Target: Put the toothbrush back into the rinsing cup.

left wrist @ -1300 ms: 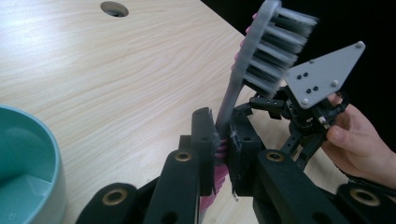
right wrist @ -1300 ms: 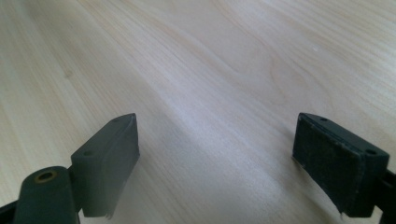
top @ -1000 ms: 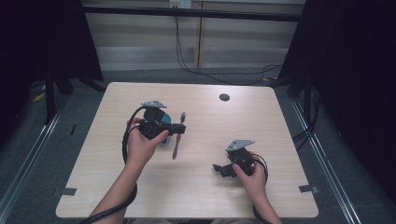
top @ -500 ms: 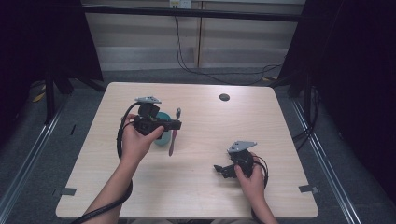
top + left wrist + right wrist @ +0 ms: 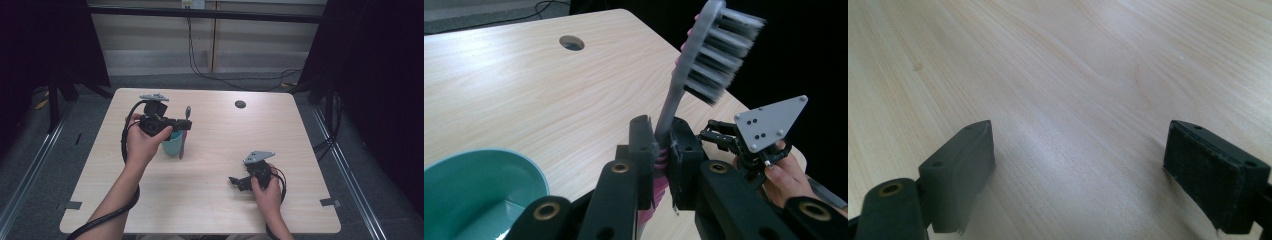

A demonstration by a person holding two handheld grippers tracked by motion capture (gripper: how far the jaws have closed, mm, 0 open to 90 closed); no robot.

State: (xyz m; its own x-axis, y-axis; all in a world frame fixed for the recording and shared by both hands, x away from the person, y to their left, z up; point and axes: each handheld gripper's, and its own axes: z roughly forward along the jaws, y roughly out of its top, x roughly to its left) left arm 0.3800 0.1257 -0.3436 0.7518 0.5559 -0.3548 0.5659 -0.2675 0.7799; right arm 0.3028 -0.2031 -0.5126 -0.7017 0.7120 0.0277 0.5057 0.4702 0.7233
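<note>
The left gripper (image 5: 181, 124) was on the left, just above the green cup (image 5: 172, 144). Its fingers (image 5: 644, 145) squeezed the toothbrush (image 5: 704, 60) by its pink handle, bristles up. The brush looked light, stiff and a bit slippery, so the ridged pink part seemed the best place to hold. On the right, the right gripper (image 5: 235, 181) sat low on the table (image 5: 225, 135), its fingers (image 5: 963, 165) wide apart, holding nothing.

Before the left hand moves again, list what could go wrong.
1. The left tongs pinch the toothbrush low on its thin handle, with the bristle head far above; it may pivot or slip in the grip.
2. The teal cup stands right beside the toothbrush's lower end, so a careless swing could tip it.
3. The right tongs rest open over the table, away from the cup, so nothing steadies it.
</note>
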